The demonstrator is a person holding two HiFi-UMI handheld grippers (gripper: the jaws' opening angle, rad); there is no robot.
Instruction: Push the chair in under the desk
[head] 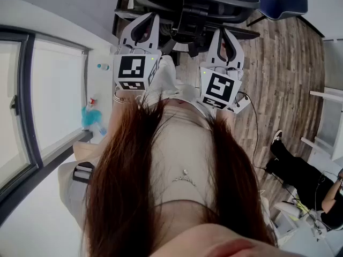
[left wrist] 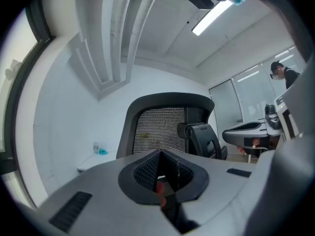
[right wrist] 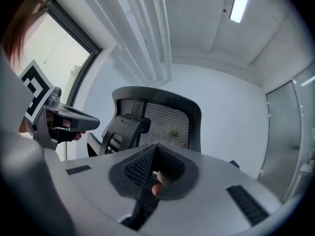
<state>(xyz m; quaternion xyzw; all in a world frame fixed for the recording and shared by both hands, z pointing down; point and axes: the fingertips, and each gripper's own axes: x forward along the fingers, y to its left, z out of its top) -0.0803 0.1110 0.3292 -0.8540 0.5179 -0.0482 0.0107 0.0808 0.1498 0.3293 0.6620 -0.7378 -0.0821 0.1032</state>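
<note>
Left gripper (head: pixel 146 24) and right gripper (head: pixel 225 36): fingers fully closed, nothing between them (both gripper views agree). Both point at the chair (head: pixel 193 4), a black office chair with a mesh backrest. It stands on the wood floor (head: pixel 284 63) directly ahead of the person, backrest toward the grippers, near them but apart from both.

In the head view the top edge cuts off the chair (head: pixel 193 4), leaving only part of its black frame. Long hair (head: pixel 123 186) hides whatever lies beneath it. A person in black (head: pixel 300 175) runs off the right edge. The blue things (head: pixel 92 116) on the white ledge (head: pixel 99 84) are too small to name, perhaps bottles. In both gripper views the chair's seat and base lie behind the grey jaws.
</note>
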